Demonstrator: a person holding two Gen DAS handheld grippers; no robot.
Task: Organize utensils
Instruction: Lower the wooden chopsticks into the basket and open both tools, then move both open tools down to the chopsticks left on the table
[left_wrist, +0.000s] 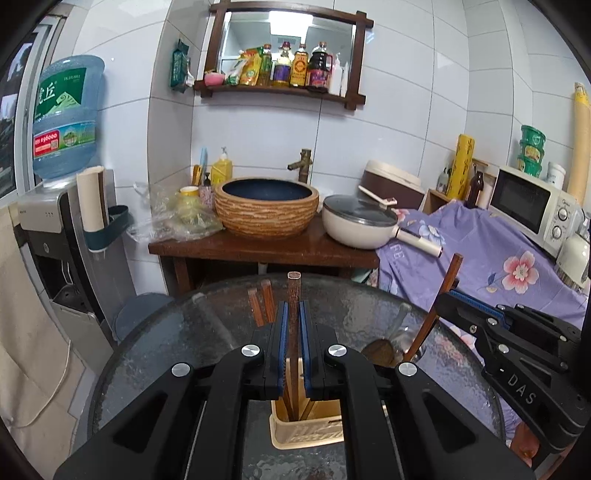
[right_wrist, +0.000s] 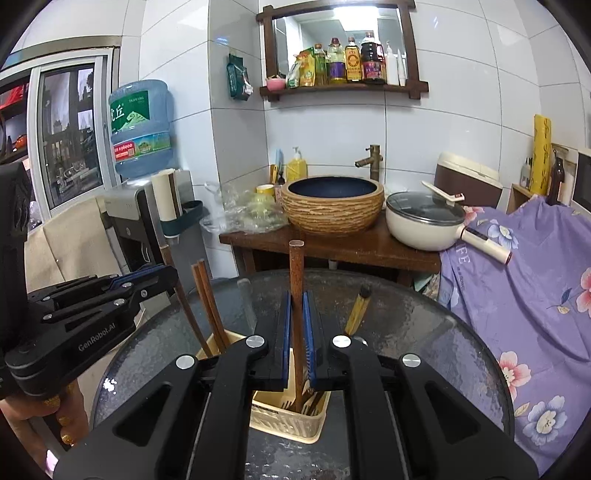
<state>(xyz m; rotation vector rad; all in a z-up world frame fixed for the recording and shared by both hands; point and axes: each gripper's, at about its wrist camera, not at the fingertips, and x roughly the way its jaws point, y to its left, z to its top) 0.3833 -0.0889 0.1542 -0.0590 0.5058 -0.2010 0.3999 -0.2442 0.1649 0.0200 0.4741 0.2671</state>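
A beige slotted utensil holder (left_wrist: 308, 430) stands on a round dark glass table (left_wrist: 184, 350); it also shows in the right wrist view (right_wrist: 286, 421). My left gripper (left_wrist: 294, 314) is shut on an upright brown wooden utensil handle (left_wrist: 294, 291) whose lower end reaches into the holder. My right gripper (right_wrist: 297, 306) is shut on another upright wooden handle (right_wrist: 296, 266), over the holder. Two brown chopsticks (right_wrist: 208, 302) and a yellow-handled utensil (right_wrist: 356, 310) stand in the holder. The right gripper (left_wrist: 448, 301) also shows in the left wrist view, and the left gripper (right_wrist: 162, 275) in the right wrist view.
Behind the table stands a wooden washstand (left_wrist: 258, 247) with a basin (left_wrist: 266, 206) and a white pot (left_wrist: 360, 225). A water dispenser (left_wrist: 55, 229) is at the left. A purple floral cloth (left_wrist: 498, 266) covers the counter at the right, with a microwave (left_wrist: 532, 206).
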